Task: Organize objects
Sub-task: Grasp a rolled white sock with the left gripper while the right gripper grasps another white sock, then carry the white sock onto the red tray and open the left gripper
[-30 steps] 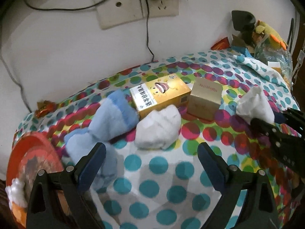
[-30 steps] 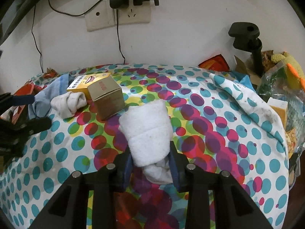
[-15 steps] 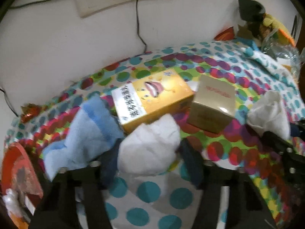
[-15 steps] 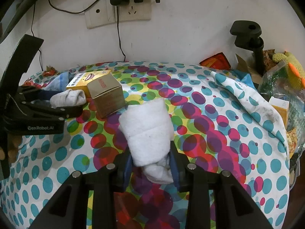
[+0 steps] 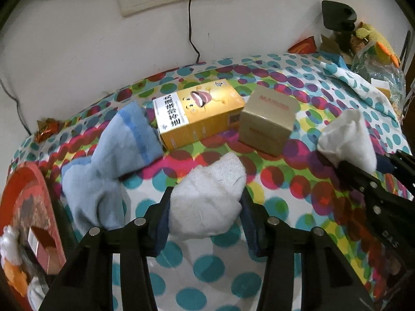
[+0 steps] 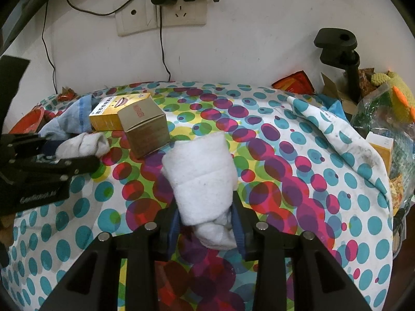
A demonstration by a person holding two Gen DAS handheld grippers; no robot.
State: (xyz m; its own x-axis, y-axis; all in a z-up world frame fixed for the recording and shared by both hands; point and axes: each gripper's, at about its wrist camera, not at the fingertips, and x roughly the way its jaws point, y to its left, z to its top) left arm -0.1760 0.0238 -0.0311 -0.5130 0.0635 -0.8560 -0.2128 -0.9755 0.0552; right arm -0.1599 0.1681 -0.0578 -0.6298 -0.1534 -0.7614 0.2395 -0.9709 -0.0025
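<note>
On the dotted tablecloth [image 5: 207, 267], my left gripper [image 5: 205, 215] is closing its jaws, and its pads press both sides of a crumpled white sock [image 5: 215, 178]. A light blue sock [image 5: 119, 150] lies just left of it. Behind them sit a yellow carton [image 5: 199, 111] and a tan cube box [image 5: 267, 121]. My right gripper [image 6: 206, 215] is shut on a rolled white sock [image 6: 199, 168] that stands up between its fingers. In the right wrist view the left gripper [image 6: 64, 155] shows at the left edge with its sock [image 6: 83, 145].
A red tin-like item [image 5: 26, 207] lies at the table's left edge. A plastic bag with clutter [image 6: 384, 108], a black clamp stand [image 6: 337, 49] and a folded dotted cloth [image 6: 324, 129] crowd the right side. Wall sockets [image 6: 160, 15] with hanging cables are behind.
My left gripper moved forward to the crumpled white sock and closed its wide-open jaws around it. The right gripper kept still with its rolled sock.
</note>
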